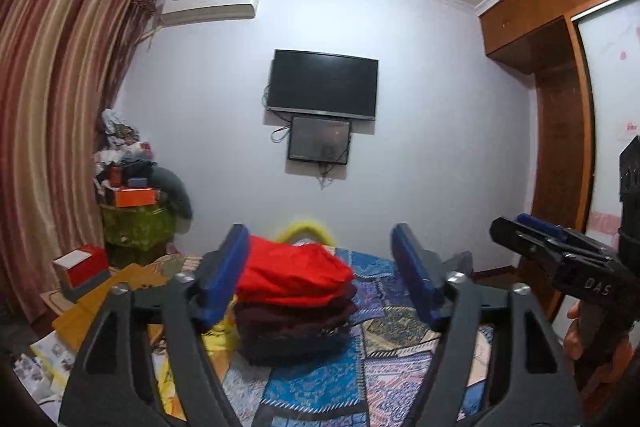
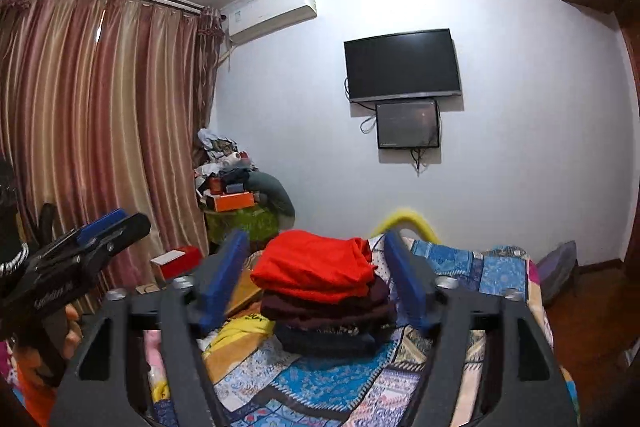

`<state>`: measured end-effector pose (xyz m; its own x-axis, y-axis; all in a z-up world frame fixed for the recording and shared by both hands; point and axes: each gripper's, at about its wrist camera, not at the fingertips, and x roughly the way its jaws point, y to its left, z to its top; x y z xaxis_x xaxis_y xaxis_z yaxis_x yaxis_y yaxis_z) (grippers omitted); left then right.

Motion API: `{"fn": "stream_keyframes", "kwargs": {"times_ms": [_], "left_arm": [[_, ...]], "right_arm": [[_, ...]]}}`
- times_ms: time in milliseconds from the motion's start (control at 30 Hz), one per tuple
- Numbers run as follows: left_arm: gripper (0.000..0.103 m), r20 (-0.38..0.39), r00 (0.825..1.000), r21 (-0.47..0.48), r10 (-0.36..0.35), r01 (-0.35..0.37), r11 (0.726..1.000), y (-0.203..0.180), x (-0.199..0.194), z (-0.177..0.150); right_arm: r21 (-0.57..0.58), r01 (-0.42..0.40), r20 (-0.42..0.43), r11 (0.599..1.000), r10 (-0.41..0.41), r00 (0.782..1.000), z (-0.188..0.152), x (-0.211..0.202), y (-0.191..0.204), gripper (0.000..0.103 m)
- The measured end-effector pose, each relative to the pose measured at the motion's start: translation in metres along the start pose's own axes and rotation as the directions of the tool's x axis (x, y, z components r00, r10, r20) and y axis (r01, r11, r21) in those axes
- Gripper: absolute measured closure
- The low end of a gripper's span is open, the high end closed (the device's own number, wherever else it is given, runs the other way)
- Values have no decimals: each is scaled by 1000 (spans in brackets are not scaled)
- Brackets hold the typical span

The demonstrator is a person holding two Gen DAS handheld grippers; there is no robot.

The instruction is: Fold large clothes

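Observation:
A stack of folded clothes lies on the patterned bedspread (image 1: 320, 383). A red garment (image 1: 294, 273) is on top, with dark maroon and navy pieces (image 1: 292, 327) under it. The same red garment (image 2: 316, 265) shows in the right wrist view. My left gripper (image 1: 320, 267) is open and empty, held above the bed in front of the stack. My right gripper (image 2: 316, 265) is open and empty at a similar height. Each gripper shows at the edge of the other's view: the right one (image 1: 532, 233) and the left one (image 2: 108, 227).
A yellow garment (image 2: 240, 331) and a pink item (image 2: 154, 355) lie left of the stack. A cluttered pile of boxes (image 1: 132, 195) stands by the striped curtain (image 1: 52, 107). A TV (image 1: 322, 83) hangs on the far wall, a wooden wardrobe (image 1: 560, 107) on the right.

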<state>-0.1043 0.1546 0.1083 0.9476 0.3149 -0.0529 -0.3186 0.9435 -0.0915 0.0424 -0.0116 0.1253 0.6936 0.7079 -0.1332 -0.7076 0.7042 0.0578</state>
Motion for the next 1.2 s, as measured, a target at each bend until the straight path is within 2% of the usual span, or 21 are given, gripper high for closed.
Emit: {"fn": "stream_keyframes", "kwargs": {"times_ms": [33, 100, 133, 200, 333, 1200], "left_arm": [[14, 3, 1000, 4, 22, -22, 1000, -1, -4, -3], [8, 10, 998, 14, 59, -59, 998, -2, -7, -7], [7, 10, 998, 22, 69, -69, 997, -3, -8, -9], [6, 5, 997, 34, 74, -74, 997, -5, -9, -11], [3, 8, 997, 46, 79, -79, 996, -9, -10, -15], [2, -25, 997, 29, 75, -75, 997, -8, -5, -26]], "right_arm": [[6, 9, 4, 1000, -9, 1000, -1, 0, -1, 20], [16, 36, 7, 999, -37, 999, -2, -3, -3, 13], [18, 45, 5, 999, -45, 999, -1, -1, -4, 11], [21, 47, 3, 999, -47, 999, -2, -2, -5, 0], [18, 53, 2, 998, -53, 999, -4, -5, -4, 0], [1, 61, -25, 998, -61, 998, -15, -15, 0, 0]]}}
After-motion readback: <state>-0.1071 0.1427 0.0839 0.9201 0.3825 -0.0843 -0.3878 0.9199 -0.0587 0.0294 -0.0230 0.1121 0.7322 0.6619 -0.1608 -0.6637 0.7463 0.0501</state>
